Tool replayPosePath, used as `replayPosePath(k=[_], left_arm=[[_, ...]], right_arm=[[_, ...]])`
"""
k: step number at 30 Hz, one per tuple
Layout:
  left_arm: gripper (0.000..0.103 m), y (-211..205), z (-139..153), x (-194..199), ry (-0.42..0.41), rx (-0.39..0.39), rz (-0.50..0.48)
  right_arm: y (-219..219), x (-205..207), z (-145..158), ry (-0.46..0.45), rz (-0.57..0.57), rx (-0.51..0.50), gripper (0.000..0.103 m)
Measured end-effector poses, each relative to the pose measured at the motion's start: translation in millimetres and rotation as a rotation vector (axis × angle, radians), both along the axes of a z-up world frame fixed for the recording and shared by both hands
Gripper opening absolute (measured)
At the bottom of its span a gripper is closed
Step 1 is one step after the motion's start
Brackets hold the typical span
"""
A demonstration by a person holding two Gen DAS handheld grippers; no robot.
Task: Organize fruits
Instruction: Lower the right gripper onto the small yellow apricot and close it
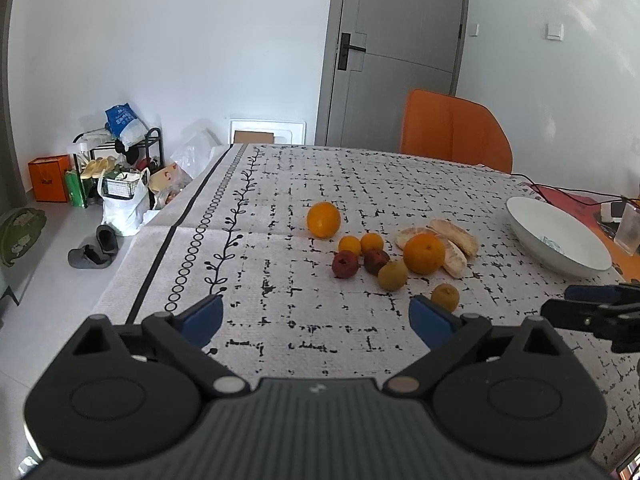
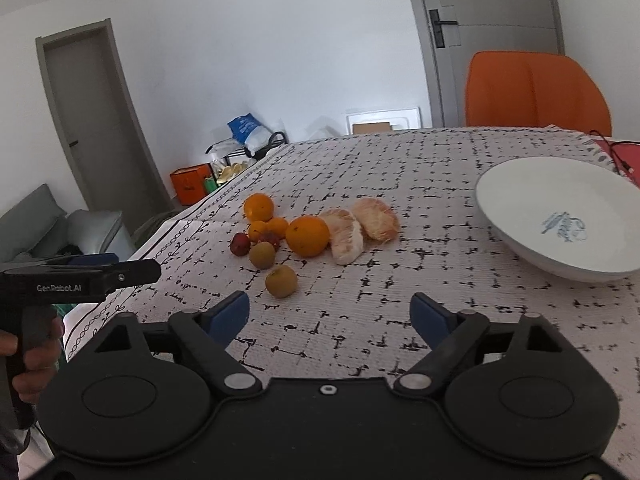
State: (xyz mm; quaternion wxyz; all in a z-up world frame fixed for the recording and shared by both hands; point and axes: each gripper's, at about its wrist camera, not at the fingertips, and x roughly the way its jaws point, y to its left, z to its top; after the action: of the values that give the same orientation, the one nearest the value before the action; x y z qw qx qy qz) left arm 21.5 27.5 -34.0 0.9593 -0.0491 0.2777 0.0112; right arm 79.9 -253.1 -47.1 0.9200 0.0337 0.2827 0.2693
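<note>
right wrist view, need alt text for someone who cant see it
An open right gripper hovers over a patterned tablecloth, facing a cluster of fruit: oranges, peeled pomelo segments, small brownish-green fruits and a red one. An empty white bowl sits to the right; the left gripper, held in a hand, enters at left.

An orange chair stands at the bench's far edge, about one o'clock, with a grey door behind it. Off at ten o'clock on the floor sit a cluttered black rack, an orange box, a white bag and grey slippers. At three o'clock, black cables cross a red mat.
</note>
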Motion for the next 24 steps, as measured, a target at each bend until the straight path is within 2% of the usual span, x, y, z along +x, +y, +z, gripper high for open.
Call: replayPosePath(k=[3,6,13,20,24], left_arm=[[0.099,4.7,-5.6,5.9,0.015,-0.013,0.009],[0.094,10.1,-10.6,11.0,0.024,-0.033,0.009],[0.083,14.0,-14.4,19.7,0.007,-0.052,-0.002],[0.076,13.6,-19.7,31.1,0.01,-0.056,-0.018],[0.075,13.3,-22.4,36.7,0.013,-0.058,-0.023]], right_arm=[[6.9,5.5,-3.6,0.006,0.018,0.004,0.082],[13.7,11.1,-7.6,0.017,0.041,0.011,0.079],[31.3,24.9,-15.4,0.032,0.079,-0.002,0.061],[48.1,36.4,-18.4,0.043,0.107,0.005,0.058],[56.2,41.4,-23.4,0.044,0.093,-0.028,0.051]])
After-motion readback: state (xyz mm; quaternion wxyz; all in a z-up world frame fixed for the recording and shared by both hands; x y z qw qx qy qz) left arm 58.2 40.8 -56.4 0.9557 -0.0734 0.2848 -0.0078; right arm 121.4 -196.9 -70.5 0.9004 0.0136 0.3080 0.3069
